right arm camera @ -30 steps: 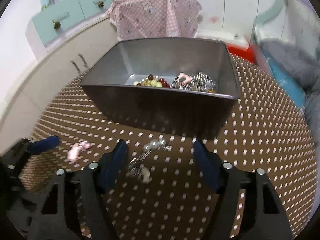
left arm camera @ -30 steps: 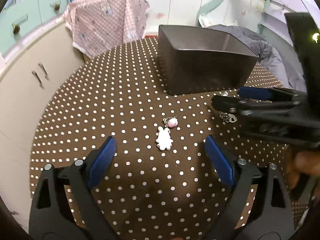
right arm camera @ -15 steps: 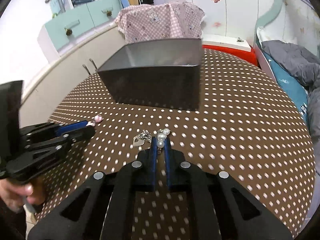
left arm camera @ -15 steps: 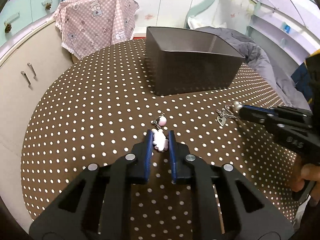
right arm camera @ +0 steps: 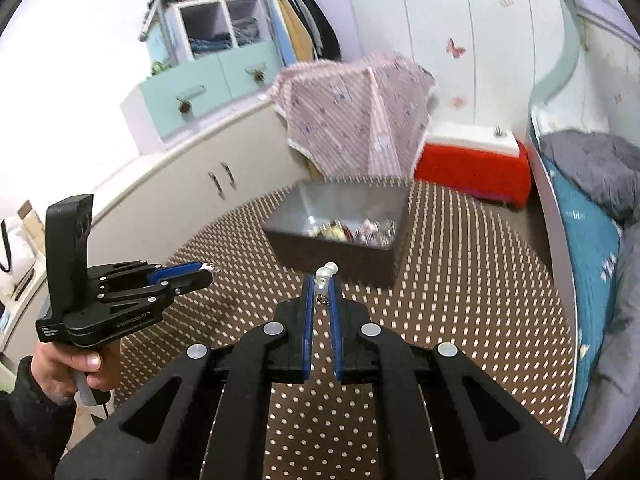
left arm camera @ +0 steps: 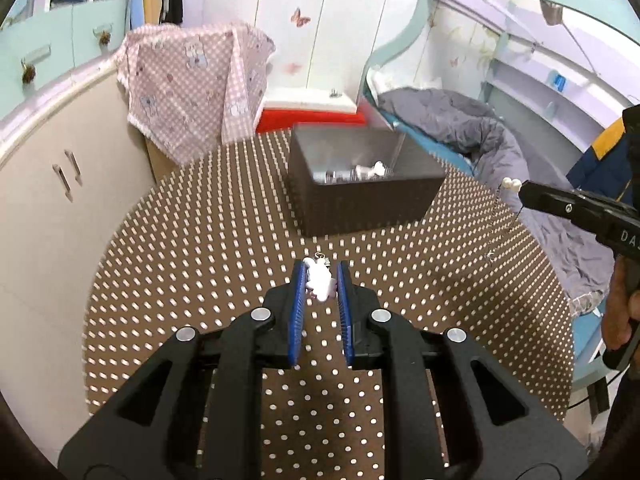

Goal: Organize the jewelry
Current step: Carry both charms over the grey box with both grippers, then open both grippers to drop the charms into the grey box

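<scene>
The left gripper [left arm camera: 319,280] is pinching a white charm [left arm camera: 319,283] between its blue pads [left arm camera: 297,312]; a small metal ring is projecting from the charm's far end. The gripper is sitting at lower centre of the left wrist frame, raised above the brown polka-dot tablecloth [left arm camera: 200,264].

The right gripper [right arm camera: 321,282] is clamping a pearl-tipped chain [right arm camera: 325,273] at centre of the right wrist frame, with the pearl beads showing just past the fingertips. In the left wrist frame the same chain [left arm camera: 505,216] is hanging from the black jaws at the right edge, its lower end dangling clear of the cloth.

A dark rectangular box [left arm camera: 360,196] is standing on the table beyond both grippers, upper centre of both frames. Assorted jewelry [right arm camera: 352,230] is lying inside it, blurred.

In the right wrist frame a hand [right arm camera: 68,368] at lower left is gripping the left tool's handle. A pink checked cloth [left arm camera: 192,84] is draped at the table's far side.
</scene>
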